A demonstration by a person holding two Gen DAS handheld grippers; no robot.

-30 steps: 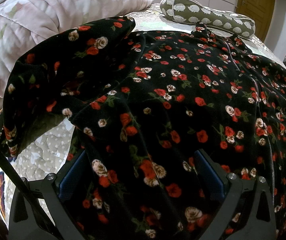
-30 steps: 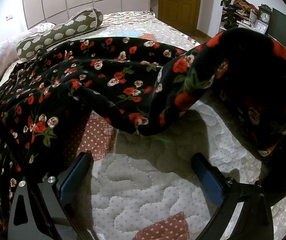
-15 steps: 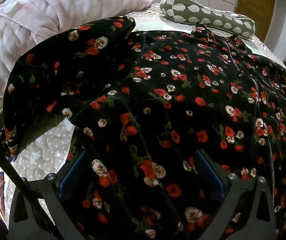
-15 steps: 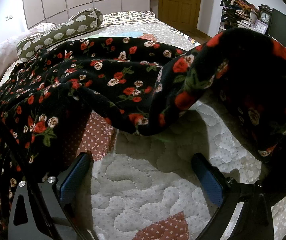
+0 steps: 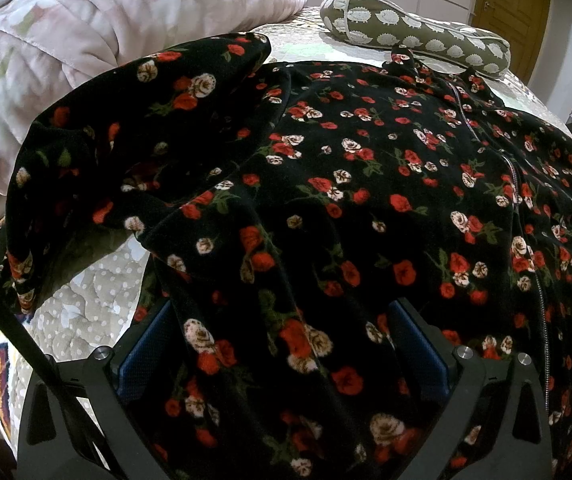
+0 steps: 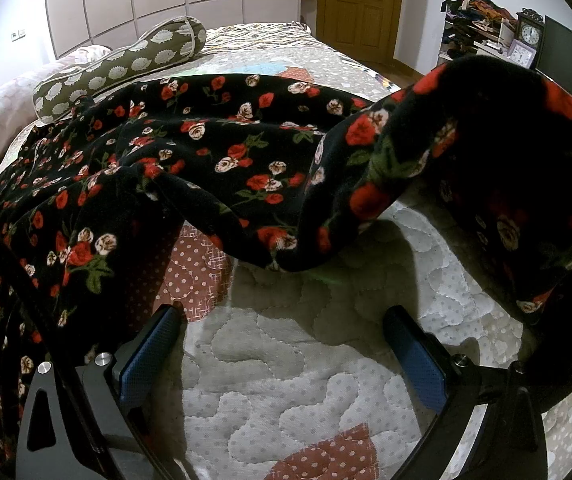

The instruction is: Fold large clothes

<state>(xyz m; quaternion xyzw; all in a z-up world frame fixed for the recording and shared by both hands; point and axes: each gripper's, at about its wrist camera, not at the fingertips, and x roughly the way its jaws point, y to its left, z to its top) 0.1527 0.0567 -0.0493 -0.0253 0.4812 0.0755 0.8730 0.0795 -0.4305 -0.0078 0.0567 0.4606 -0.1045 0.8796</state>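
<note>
Two wide-spread hand-held grippers, left hand-held gripper (image 5: 286, 344) astride floral robe (image 5: 365, 208), apparently ungripped

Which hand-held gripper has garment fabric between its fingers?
The left hand-held gripper: the floral garment fills its open gap. The right hand-held gripper frames only bare quilt.

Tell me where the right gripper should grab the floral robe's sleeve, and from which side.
Probably the low fold of the sleeve, where the floral robe dips onto the quilt. Approach straight ahead with the open right gripper: that rolled edge faces its fingers, thin enough to pinch.
</note>
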